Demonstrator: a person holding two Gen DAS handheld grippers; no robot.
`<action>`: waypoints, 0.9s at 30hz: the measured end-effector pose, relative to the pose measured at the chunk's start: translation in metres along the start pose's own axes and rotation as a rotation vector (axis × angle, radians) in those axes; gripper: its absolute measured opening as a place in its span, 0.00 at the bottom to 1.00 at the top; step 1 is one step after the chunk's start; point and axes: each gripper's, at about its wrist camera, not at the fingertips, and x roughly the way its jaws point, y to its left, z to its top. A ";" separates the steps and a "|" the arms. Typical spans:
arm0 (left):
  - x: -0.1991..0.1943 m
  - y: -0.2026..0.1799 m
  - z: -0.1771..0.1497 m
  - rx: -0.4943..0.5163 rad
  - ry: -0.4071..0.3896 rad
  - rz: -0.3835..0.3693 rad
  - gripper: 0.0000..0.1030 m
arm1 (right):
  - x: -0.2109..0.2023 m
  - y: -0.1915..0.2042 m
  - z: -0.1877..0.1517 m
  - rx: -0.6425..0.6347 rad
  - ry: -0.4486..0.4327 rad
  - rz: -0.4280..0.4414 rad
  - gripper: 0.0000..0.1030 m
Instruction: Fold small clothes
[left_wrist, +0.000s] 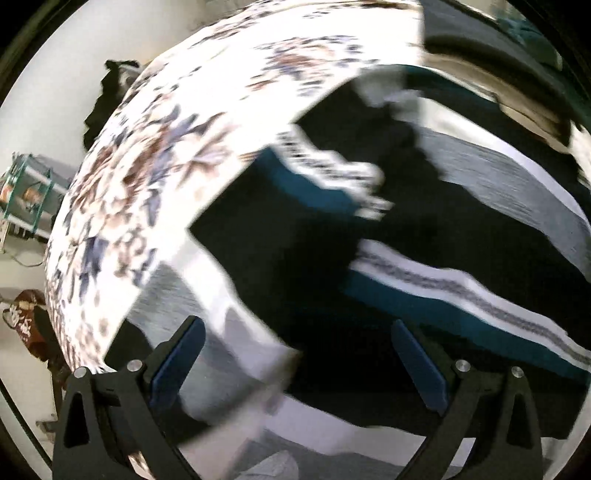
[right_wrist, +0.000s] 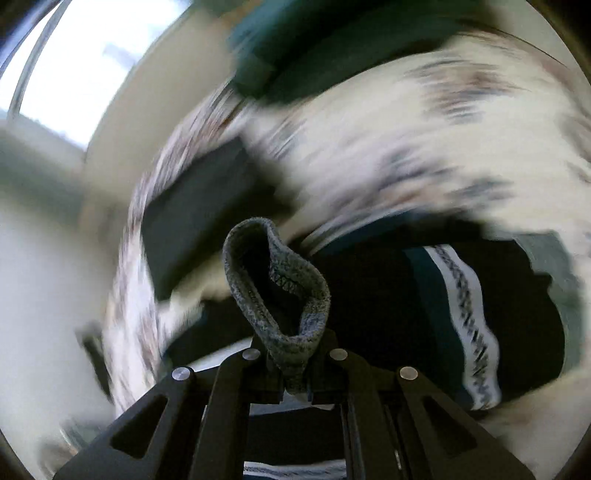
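A striped garment (left_wrist: 424, 280) in black, teal, white and grey lies spread on a floral bedsheet (left_wrist: 147, 155), blurred by motion. My left gripper (left_wrist: 299, 365) hangs above it, pointing steeply down, its blue pads (left_wrist: 177, 362) wide open with nothing between them. In the right wrist view my right gripper (right_wrist: 291, 373) is shut on a grey knit cuff (right_wrist: 277, 288), which stands up from the jaws in a loop. The striped garment (right_wrist: 465, 317) shows below and to the right on the floral bedsheet (right_wrist: 406, 147).
Dark clothing (left_wrist: 107, 99) lies at the sheet's far left edge. A teal rack (left_wrist: 29, 192) and a brown patterned item (left_wrist: 26, 317) stand off the bed. A dark flat block (right_wrist: 199, 206) and a teal bundle (right_wrist: 295, 48) lie on the sheet.
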 end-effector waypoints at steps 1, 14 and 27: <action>0.002 0.009 0.000 -0.009 0.000 0.007 1.00 | 0.025 0.024 -0.012 -0.053 0.040 0.007 0.07; 0.015 0.081 0.007 -0.094 0.020 -0.021 1.00 | 0.185 0.190 -0.138 -0.452 0.375 -0.045 0.14; -0.008 0.262 -0.075 -0.331 0.213 -0.138 1.00 | 0.029 0.053 -0.110 -0.094 0.370 -0.128 0.70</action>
